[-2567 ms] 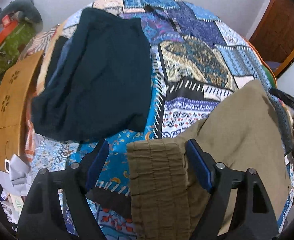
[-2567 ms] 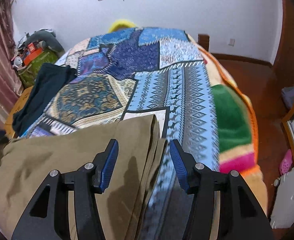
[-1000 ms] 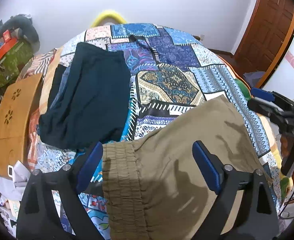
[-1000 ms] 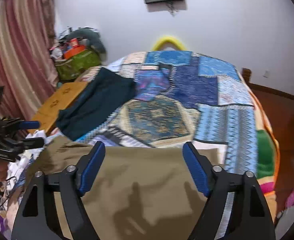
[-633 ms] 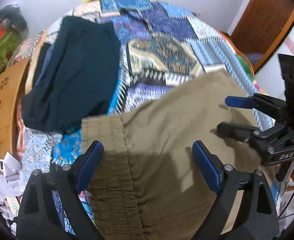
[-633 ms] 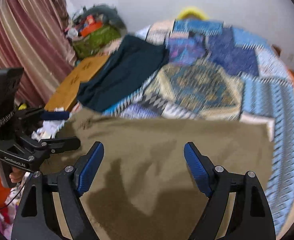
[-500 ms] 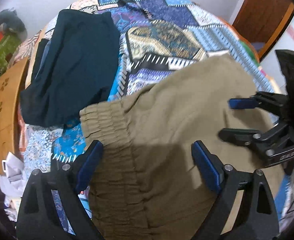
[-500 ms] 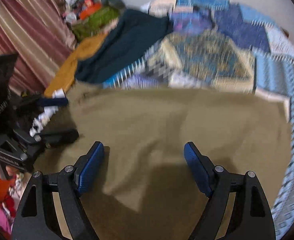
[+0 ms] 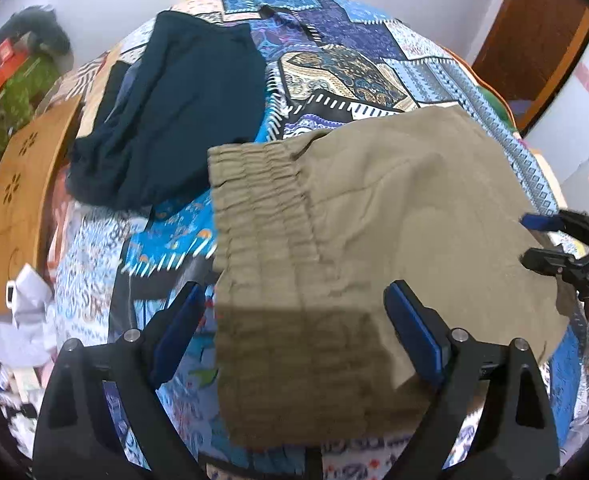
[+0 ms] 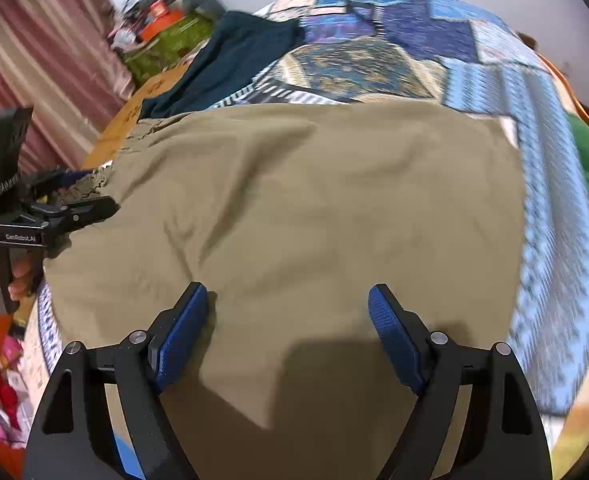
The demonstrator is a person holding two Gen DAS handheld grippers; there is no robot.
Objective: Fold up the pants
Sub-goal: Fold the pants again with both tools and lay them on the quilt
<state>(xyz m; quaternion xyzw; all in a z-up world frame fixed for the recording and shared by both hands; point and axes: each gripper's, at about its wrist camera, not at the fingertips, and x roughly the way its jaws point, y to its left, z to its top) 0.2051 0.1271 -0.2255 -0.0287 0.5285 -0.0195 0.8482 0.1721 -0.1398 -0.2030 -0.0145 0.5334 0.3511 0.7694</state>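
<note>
Olive-khaki pants (image 9: 374, 220) lie folded flat on a patchwork bedspread (image 9: 354, 60), their elastic waistband (image 9: 254, 200) at the left. My left gripper (image 9: 294, 328) is open just above the waistband end, with nothing in it. My right gripper (image 10: 286, 328) is open low over the other end of the pants (image 10: 314, 200), also with nothing in it. Each gripper shows in the other's view: the right one (image 9: 550, 240) at the pants' right edge, the left one (image 10: 78, 196) at the waistband.
Dark navy folded clothes (image 9: 174, 100) lie on the bed beyond the waistband. A wooden board (image 9: 18, 184) and white paper (image 9: 26, 304) sit at the bed's left side. A green bag with clutter (image 10: 162, 40) and a striped curtain (image 10: 42, 52) stand beyond. A wooden door (image 9: 534, 40) is at right.
Both grippers have dropped from above to just over the pants. The pants have been laid flat on the bed, and the jaws stay open.
</note>
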